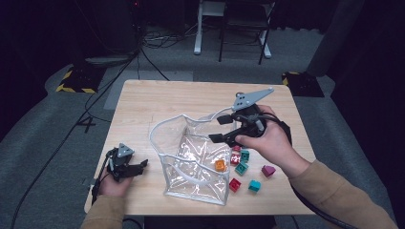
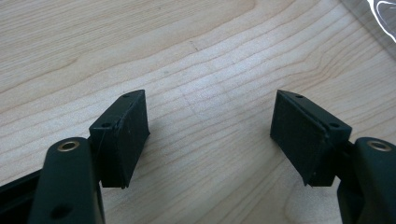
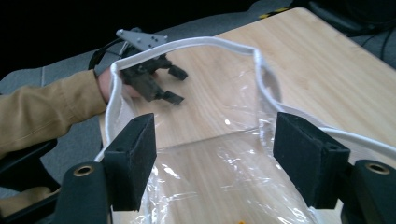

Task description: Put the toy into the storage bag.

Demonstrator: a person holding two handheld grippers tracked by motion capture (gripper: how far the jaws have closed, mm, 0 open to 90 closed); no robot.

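Observation:
A clear plastic bag (image 1: 191, 157) with a white rim stands open in the middle of the wooden table (image 1: 157, 100); an orange block (image 1: 220, 165) lies inside it. My right gripper (image 1: 219, 129) hovers over the bag's right rim, jaws open with nothing between them; its own view looks into the bag (image 3: 219, 163) past my open right gripper (image 3: 215, 158). Several loose blocks (image 1: 241, 168), red, teal and magenta, lie right of the bag. My left gripper (image 1: 143, 165) rests open at the table's left front; its view has my left gripper (image 2: 210, 135) over bare wood.
The left hand and its gripper (image 3: 154, 79) show beyond the bag in the right gripper view. Dark floor with cables, a chair base and yellow-black striped stands surround the table. The table's far half is bare wood.

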